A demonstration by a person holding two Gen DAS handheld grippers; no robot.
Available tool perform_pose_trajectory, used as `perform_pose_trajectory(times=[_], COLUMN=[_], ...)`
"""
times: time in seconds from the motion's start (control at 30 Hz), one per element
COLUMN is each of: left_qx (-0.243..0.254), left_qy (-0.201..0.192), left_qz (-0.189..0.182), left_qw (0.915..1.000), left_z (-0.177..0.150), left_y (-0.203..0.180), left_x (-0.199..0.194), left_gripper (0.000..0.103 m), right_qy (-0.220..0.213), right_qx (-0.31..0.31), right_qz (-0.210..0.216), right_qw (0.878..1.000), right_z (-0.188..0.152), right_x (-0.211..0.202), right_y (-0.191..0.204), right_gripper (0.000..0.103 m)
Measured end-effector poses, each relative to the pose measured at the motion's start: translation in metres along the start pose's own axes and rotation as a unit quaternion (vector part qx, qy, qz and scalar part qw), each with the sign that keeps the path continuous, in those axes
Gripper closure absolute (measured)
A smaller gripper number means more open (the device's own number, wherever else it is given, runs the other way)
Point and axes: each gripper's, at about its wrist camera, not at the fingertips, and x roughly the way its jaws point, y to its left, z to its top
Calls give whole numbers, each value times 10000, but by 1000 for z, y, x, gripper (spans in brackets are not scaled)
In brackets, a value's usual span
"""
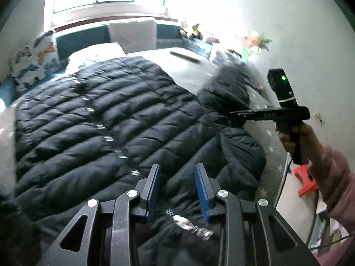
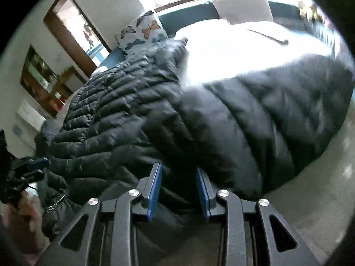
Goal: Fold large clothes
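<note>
Butterfly pillow (image 1: pixel 35 63) – red stool (image 1: pixel 305 180) – white bed (image 1: pixel 188 71)

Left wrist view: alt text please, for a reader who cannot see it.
A black quilted jacket lies spread on a bed, with the left gripper over its near edge, its blue-padded jaws apart. At the right, a hand in a pink sleeve holds the right gripper against the jacket's side. A butterfly pillow sits at the far left.

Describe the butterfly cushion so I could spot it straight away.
Start at the bed with the big black puffer jacket spread over it. Beyond the jacket's far left corner, a cushion leans by the dark headboard. Unlike the plain white pillows beside it, it is printed with orange and blue butterflies.
</note>
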Motion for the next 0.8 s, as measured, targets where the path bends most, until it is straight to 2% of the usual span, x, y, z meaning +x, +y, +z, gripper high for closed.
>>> perform_pose_trajectory(times=[0.13, 0.27, 0.3, 0.4, 0.5, 0.57, 0.67, 0.8], left_qx=[268, 439, 473, 596, 648, 601, 635, 461], left_qy=[359, 579, 619, 725, 858, 1002, 1063, 1145], left_qz=[-179, -479, -568, -700, -807, -982, -993, -1174], left_qw=[9988, 9962, 9953, 9931, 9909, 9883, 9873, 9854], left_z=[8, 22, 26, 34, 39, 38, 37, 37], left_y=[-21, -42, -46, -60, -71, -75, -78, -71], left_x=[30, 53, 58, 76, 95, 107, 114, 118], left_gripper=[68, 68, 68, 68, 68, 68, 68, 68], right_qy=[-145, -503, -633, -912, -982, -987, -988, -1111], right_qx=[161, 471, 623, 979, 1606, 1994, 2491, 2881], right_qz=[339, 510, 457, -181, -767, -933, -1083, -884], right_qw=[9992, 9963, 9950, 9908, 9791, 9705, 9573, 9470], right_z=[-4, 12, 17, 31, 44, 49, 56, 59], right_x=[-23, -52, -59, -72, -73, -69, -60, -48], right_y=[-5, -26, -36, -70, -117, -147, -182, -211], right_gripper=[72, 70, 69, 53, 51, 51, 51, 51])
